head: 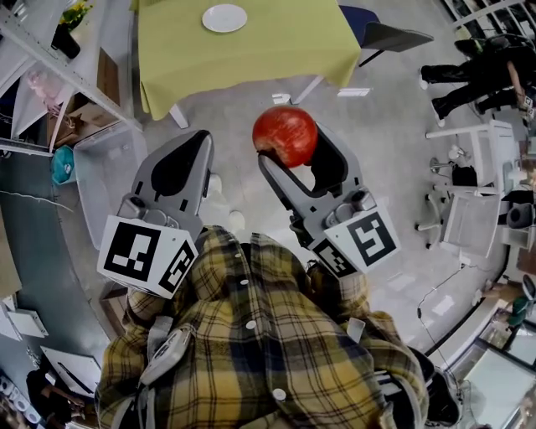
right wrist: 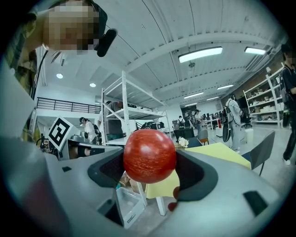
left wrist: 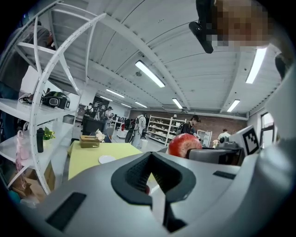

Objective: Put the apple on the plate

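Note:
A red apple (head: 285, 134) (right wrist: 149, 155) sits clamped between the two jaws of my right gripper (head: 291, 147) (right wrist: 150, 161), held up in the air over the grey floor. The same apple (left wrist: 184, 144) shows to the right in the left gripper view. My left gripper (head: 198, 142) (left wrist: 151, 157) hangs beside it on the left, its jaw tips together and nothing held. A white plate (head: 224, 18) (left wrist: 107, 159) lies on a yellow-green table (head: 285, 50) (right wrist: 224, 152) some way ahead of both grippers.
A clear plastic bin (head: 109, 176) stands on the floor left of the table, with white shelving (head: 42, 50) beside it. A dark chair (head: 389, 35) is at the table's right end. White carts (head: 477, 201) and people (head: 477, 75) are to the right.

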Action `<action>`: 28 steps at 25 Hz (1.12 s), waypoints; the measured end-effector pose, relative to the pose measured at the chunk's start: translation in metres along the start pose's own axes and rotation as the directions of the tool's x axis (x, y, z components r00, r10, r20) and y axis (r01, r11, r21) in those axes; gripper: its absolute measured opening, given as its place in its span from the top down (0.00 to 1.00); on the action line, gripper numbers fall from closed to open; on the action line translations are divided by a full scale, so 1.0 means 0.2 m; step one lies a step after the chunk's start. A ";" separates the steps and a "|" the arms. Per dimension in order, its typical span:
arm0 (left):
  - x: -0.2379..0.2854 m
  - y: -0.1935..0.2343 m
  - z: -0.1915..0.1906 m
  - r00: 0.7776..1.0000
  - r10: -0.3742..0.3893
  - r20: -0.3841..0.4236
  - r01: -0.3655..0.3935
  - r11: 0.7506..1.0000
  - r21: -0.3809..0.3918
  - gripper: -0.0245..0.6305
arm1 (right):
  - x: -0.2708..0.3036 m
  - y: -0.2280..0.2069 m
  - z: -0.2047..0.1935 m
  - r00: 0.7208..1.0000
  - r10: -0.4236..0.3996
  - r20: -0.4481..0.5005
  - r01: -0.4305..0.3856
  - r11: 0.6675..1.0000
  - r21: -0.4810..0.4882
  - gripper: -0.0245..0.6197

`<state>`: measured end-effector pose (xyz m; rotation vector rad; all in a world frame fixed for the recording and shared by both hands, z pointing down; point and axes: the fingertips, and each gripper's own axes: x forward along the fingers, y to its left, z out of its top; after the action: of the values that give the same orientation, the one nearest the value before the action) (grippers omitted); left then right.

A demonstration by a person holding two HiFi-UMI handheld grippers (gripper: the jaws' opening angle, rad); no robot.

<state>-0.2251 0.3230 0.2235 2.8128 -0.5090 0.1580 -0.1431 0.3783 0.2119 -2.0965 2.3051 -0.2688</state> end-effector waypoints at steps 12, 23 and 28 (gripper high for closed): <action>0.39 0.46 0.26 0.999 -0.045 -0.008 0.045 0.999 0.025 0.96 | 0.58 -0.25 0.19 0.999 -0.036 0.025 0.036 0.999 0.015 0.45; 0.68 0.77 0.26 0.992 -0.085 -0.091 0.085 0.996 -0.009 0.96 | 0.93 -0.45 0.18 0.996 -0.082 -0.017 0.083 0.995 0.057 0.45; 0.83 0.82 0.25 0.992 -0.077 -0.096 0.075 0.997 -0.017 0.96 | 1.00 -0.59 0.15 0.997 -0.073 -0.031 0.076 0.994 0.085 0.45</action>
<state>-0.1268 0.1071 0.2431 2.7900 -0.3788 0.2726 -0.0440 0.1661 0.2204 -2.1536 2.1905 -0.3935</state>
